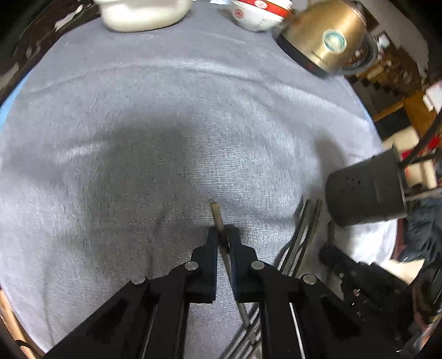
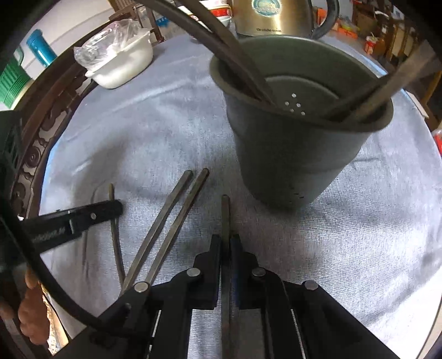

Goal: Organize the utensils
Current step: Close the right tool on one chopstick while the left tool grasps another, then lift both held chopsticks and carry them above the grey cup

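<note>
1. The left gripper is clamped on a single chopstick, whose blunt end pokes out just past the fingertips above the grey tablecloth.

2. The right gripper is likewise pinched tight on another chopstick, this one pointing toward the dark utensil holder just ahead.

3. The step in hand looks like pickup: both sticks are gripped low, near the cloth, and neither is yet over the holder.

4. Two more chopsticks lie side by side on the cloth between the two grippers, not yet collected.

5. The holder stands upright on the right side of the table, with several dark utensils already leaning against its rim, one bunch on its left side and one on its right.

6. The next move probably calls for lifting each stick clear, tipping it upright and lowering it into the open middle of the holder's mouth, avoiding the leaning handles.

7. Open room is plentiful on the bare cloth ahead of the left gripper; the brass-coloured kettle, a red-and-white bowl and a white container sit well apart along the far edge.

8. The holder is near the table's right edge in the left wrist view, so a hard knock there could tip it.
</note>
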The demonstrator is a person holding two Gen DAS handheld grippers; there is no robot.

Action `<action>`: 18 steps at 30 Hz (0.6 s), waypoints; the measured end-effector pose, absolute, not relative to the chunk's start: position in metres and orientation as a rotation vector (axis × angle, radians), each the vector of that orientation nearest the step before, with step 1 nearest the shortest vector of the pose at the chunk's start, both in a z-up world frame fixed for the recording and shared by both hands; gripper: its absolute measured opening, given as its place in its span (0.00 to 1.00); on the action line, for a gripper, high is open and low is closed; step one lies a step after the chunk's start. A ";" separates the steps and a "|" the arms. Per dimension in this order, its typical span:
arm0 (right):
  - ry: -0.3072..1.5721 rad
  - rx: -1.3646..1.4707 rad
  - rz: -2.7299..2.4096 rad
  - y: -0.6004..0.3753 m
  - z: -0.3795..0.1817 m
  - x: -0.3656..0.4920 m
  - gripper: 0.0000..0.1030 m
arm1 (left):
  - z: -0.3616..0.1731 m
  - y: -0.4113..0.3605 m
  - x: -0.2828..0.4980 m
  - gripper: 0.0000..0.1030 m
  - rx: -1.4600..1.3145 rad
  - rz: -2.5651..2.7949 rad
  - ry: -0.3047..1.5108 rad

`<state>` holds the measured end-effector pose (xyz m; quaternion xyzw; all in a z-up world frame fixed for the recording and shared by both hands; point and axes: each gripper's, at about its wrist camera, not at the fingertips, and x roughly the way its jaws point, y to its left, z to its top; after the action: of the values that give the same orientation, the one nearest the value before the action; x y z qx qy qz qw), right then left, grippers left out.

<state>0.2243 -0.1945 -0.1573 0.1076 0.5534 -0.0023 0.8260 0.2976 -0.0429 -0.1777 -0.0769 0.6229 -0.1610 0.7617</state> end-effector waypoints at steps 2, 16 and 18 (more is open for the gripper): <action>1.155 0.231 0.009 -0.196 -0.153 0.219 0.06 | -0.171 -0.035 0.293 0.07 -0.166 -0.342 1.329; 0.787 0.147 0.116 -0.192 -0.041 0.148 0.06 | -0.036 0.002 0.218 0.05 -0.181 -0.437 0.944; 0.734 0.150 0.119 -0.195 -0.028 0.141 0.06 | -0.021 0.009 0.216 0.05 -0.186 -0.437 0.912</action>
<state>0.1407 -0.1946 -0.0280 0.0732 0.3584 0.0582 0.9289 0.2165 0.0093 -0.0208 -0.0888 0.4361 -0.2091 0.8707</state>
